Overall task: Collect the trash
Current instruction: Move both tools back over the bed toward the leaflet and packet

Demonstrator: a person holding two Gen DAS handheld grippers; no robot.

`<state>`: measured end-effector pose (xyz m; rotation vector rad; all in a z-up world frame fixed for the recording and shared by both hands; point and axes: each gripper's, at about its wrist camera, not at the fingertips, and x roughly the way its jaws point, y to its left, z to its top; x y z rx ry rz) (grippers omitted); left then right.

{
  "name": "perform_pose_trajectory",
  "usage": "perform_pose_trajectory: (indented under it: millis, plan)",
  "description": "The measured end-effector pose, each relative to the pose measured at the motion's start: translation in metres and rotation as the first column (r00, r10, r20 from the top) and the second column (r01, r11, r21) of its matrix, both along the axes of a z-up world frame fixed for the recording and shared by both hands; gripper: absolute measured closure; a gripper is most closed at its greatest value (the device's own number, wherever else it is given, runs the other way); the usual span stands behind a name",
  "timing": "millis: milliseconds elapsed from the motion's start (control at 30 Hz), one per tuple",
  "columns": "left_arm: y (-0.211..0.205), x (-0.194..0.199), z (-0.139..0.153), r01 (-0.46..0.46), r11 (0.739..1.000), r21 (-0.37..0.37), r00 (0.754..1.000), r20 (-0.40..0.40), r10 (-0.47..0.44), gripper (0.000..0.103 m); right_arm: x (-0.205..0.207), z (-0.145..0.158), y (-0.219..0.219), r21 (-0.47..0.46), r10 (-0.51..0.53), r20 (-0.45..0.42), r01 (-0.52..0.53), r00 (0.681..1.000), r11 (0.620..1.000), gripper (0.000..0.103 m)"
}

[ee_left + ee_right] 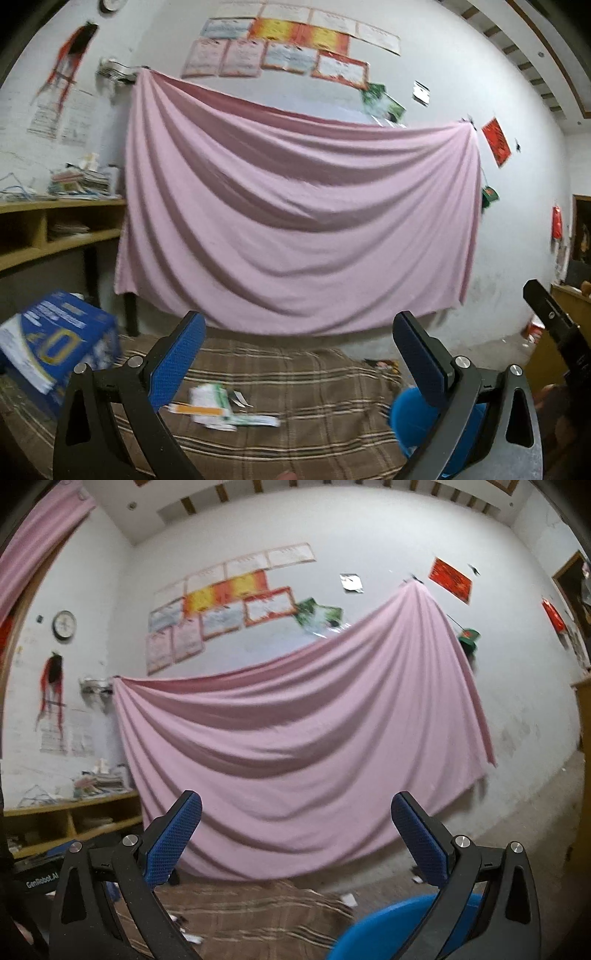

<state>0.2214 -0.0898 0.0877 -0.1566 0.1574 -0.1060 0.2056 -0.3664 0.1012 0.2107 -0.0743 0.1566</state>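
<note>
Both the left gripper (299, 354) and right gripper (295, 834) had fingers apart, empty, raised level. Paper scraps (221, 408) lay near on the plaid surface (314, 373), left of the blue bin (406, 413). Judged between pickups; next requires lowering onto scraps.

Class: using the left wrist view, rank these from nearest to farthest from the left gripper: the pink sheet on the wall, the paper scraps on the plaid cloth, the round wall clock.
From the left gripper:
1. Paper scraps, just below and ahead on the plaid cloth.
2. Pink sheet, hanging straight ahead.
3. Wall clock, top left, high on the wall.
</note>
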Motion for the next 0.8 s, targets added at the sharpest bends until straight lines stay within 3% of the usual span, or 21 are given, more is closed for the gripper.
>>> perform_pose_trajectory:
  millis: [233,400,600,800]
  plan:
    - [0.048,-0.024,0.009,-0.084,0.996,0.022,0.995,0.048,0.083,0.004,-0.004,0.010,0.055,-0.045,0.077,0.057,-0.074,0.995,0.996,0.000]
    - [0.077,-0.034,0.006,-0.144,0.989,0.047,0.988,0.065,0.140,0.004,0.001,0.004,0.088,-0.107,0.123,0.047,-0.117,0.991,0.987,0.000]
    - [0.090,-0.031,-0.016,-0.158,0.982,0.104,0.987,0.011,0.157,0.004,0.017,-0.013,0.122,-0.213,0.143,-0.019,-0.144,0.990,0.966,0.000]
    - [0.096,-0.008,-0.047,-0.130,0.984,0.119,0.984,-0.107,0.142,0.004,0.045,-0.035,0.127,-0.216,0.153,-0.172,-0.189,0.973,0.958,0.000]
